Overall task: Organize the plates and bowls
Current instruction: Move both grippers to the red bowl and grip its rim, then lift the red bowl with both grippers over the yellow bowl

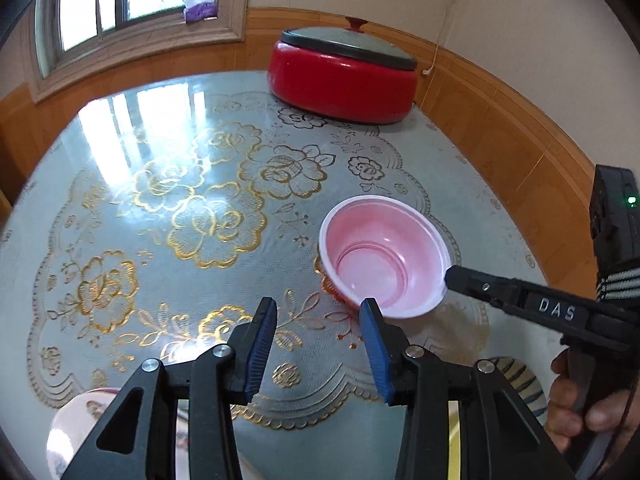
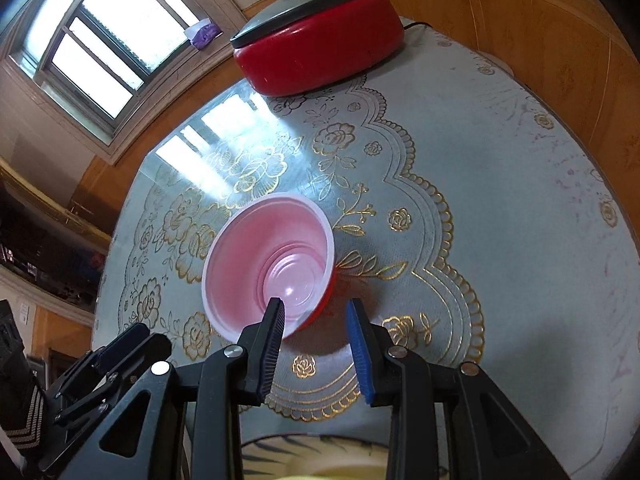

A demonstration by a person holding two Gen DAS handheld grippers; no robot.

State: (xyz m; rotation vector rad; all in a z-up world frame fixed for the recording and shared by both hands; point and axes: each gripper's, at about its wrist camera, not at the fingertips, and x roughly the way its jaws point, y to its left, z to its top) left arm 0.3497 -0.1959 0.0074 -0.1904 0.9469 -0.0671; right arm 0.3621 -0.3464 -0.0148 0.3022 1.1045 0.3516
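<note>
Pink plastic, red on the outside, made up the bowl (image 2: 268,264) that hung tilted over the lace tablecloth (image 1: 160,208), its mouth tipped back toward both cameras. The right gripper (image 2: 316,336) appeared to hold it by the near rim: in the right wrist view one finger lay inside the bowl and the other outside the red wall, and the left wrist view showed that gripper's tip meeting the rim from the right. Whether the pads pressed firmly could not be read, since the jaws looked fairly narrow yet the wall between them was thin.

The left gripper (image 1: 320,332) had its jaws part open with nothing between them; only tablecloth showed through the gap. The bowl sat just ahead of it and to its right, its lower rim nearly level with the right blue pad (image 1: 374,340). So the right hand was the one at the bowl, and the left hand was merely near.

A patterned bowl (image 2: 316,456) showed at the bottom edge under the right gripper, and a pale dish (image 1: 84,428) peeked out below the left. The next move probably turned on carrying the pink bowl back and down toward one of these. A red lidded cooker (image 1: 344,80) stood well apart at the far edge.
</note>
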